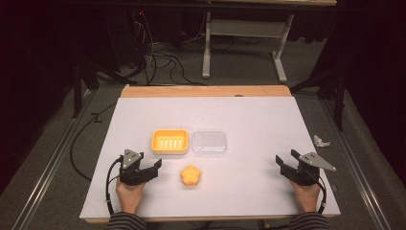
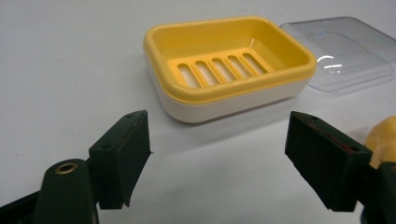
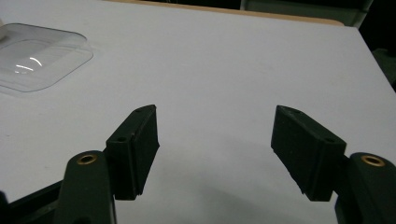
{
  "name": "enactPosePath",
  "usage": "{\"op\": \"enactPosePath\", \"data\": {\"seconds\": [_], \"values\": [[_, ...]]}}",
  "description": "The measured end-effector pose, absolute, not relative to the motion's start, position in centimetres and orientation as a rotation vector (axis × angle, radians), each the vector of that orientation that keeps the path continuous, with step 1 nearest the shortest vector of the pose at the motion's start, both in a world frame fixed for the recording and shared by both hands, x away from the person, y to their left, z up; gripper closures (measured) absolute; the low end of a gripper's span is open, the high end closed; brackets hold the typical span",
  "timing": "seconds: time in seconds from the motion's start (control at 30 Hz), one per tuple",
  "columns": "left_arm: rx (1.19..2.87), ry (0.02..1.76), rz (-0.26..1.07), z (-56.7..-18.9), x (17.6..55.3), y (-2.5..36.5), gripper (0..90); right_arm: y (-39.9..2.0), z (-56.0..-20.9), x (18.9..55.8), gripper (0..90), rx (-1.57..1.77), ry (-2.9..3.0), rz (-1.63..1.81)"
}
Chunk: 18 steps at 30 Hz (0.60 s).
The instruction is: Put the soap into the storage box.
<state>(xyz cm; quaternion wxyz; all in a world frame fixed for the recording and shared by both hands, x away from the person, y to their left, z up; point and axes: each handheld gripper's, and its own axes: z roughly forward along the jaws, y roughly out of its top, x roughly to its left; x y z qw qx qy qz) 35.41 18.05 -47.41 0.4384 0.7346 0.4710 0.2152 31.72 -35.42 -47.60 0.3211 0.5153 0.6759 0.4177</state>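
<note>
From my left gripper view, the orange soap is mostly hidden: the near jaw covers its lower part and the picture's right edge cuts off the rest. Past the yellow soap dish, the clear lid also runs off that right edge. In my right gripper view the lid is clipped at the left edge, and a pale sliver beyond it at the same edge is too small for me to identify. In the high view, a small white crumpled scrap lies off the table, well right of the lid; I cannot tell what it is.
</note>
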Motion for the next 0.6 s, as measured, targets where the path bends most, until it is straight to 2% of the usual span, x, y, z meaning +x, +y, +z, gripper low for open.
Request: {"op": "enactPosePath", "data": {"seconds": [0.1,0.27,0.6], "values": [[1.871,1.149,0.539,-46.4,35.6,18.0,22.2,-35.3,-47.6,31.8,32.5,1.357,1.793,1.09],[1.833,1.12,0.483,-44.6,35.3,17.5,21.2,-35.2,-47.6,31.9,32.4,1.347,1.81,1.083],[1.85,1.069,0.419,-43.9,34.9,16.0,20.7,-35.3,-47.6,31.8,32.3,1.351,1.798,1.09]]}}
